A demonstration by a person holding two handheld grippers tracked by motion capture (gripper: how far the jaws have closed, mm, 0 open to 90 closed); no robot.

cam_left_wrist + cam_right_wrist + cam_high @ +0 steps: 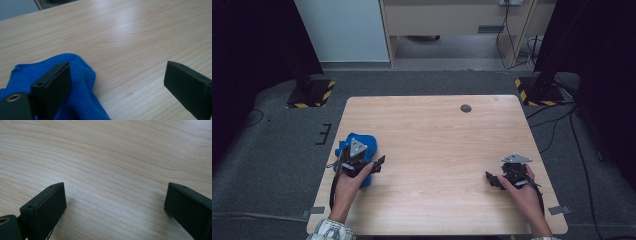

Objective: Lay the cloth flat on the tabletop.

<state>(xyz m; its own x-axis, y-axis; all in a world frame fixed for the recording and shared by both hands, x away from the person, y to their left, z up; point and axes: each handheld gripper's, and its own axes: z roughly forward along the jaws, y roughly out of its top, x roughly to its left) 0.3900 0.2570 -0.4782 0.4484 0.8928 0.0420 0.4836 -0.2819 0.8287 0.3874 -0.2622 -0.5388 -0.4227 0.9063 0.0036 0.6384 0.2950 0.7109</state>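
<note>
A crumpled blue cloth [363, 139] lies near the left edge of the wooden table [437, 135]. My left gripper [362, 159] is held over the cloth's near side. In the left gripper view it [117, 66] is open wide. Its left finger [53, 86] rests against a fold of the blue cloth [82, 82], and the right finger [187, 85] is over bare wood. My right gripper [507, 176] is low over the table near the right front corner, far from the cloth. In its own view it [115, 186] is open, with bare wood grain between the fingers.
A small dark round disc [466, 108] sits in the tabletop near the far edge. Two black stands with yellow-black striped bases [311, 93] [539, 92] flank the table's far corners. Cables [557, 125] trail on the grey floor to the right.
</note>
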